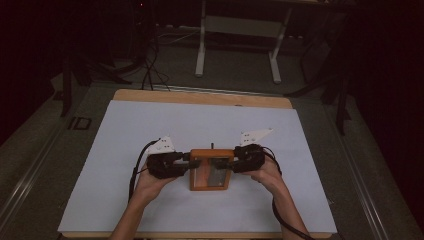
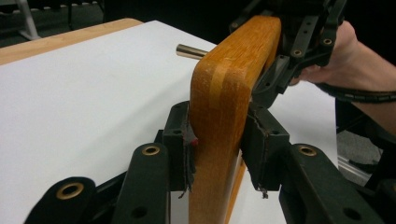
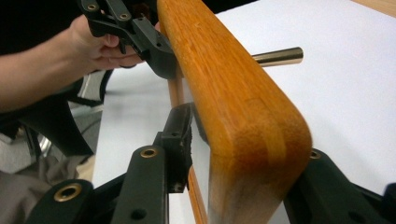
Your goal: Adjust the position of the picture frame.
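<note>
- Because each tool takes one side rail of the wooden frame (image 1: 211, 169), the frame is carried evenly between the two hands, above the white sheet (image 1: 150, 125) that covers the counter (image 1: 200, 96), about midway across it and nearer the person's edge.
- Left of the frame, the left tool (image 2: 219, 140) is closed on the near rail; in the left gripper view its pads press the wood from both sides, which keeps the frame from swinging.
- Right of the frame, the right tool (image 3: 243, 140) straddles the opposite rail. One pad lies against the wood in the right gripper view, the other is hidden behind the rail, so whether it truly clamps cannot be told.
- A brass pin (image 3: 278, 56) juts from the frame's far edge, clear of both tools.
- Both forearms come in from the near edge of the counter, wrists bent inward so the tools point level at the frame from opposite sides, the grey plates on top.
</note>
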The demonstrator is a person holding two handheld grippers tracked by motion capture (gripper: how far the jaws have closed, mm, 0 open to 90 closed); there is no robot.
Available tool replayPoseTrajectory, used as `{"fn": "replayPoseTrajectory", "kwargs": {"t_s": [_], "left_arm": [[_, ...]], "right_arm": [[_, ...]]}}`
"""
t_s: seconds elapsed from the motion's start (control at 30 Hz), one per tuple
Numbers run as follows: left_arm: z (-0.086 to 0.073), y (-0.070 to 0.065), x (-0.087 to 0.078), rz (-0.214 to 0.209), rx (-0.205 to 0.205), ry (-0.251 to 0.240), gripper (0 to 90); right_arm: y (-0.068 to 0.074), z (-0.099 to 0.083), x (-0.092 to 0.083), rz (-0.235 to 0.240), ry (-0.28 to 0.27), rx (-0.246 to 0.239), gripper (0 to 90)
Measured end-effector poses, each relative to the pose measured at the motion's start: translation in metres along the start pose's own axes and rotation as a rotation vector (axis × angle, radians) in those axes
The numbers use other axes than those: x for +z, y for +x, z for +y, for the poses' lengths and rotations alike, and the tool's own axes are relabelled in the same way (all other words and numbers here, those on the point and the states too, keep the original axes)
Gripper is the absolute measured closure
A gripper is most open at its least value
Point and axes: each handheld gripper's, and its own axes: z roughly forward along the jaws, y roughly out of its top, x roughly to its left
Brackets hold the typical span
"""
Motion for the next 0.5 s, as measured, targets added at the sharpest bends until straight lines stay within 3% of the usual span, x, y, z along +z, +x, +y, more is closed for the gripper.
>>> {"fn": "replayPoseTrajectory", "kwargs": {"t_s": [0.17,0.2,0.4,0.47,0.5], "left_arm": [[-0.0006,0.0008,-0.0033,-0.001,-0.016,-0.005,64.4],[-0.0016,0.0021,-0.0053,-0.005,-0.032,-0.011,64.3],[-0.0052,0.0062,-0.0091,-0.037,-0.099,-0.008,64.2],[-0.0062,0.006,-0.0099,-0.045,-0.113,-0.001,64.2],[-0.0062,0.006,-0.0099,-0.045,-0.113,-0.001,64.2]], "right_arm": [[0.0036,-0.0039,0.002,0.002,-0.028,0.04,63.7],[0.0049,-0.0042,0.0041,0.007,-0.032,0.068,63.8],[0.0071,-0.0048,0.0083,0.03,-0.034,0.13,64.9],[0.0072,-0.0064,0.0091,0.052,-0.042,0.182,64.9],[0.0072,-0.0064,0.0091,0.052,-0.042,0.182,64.9]]}}
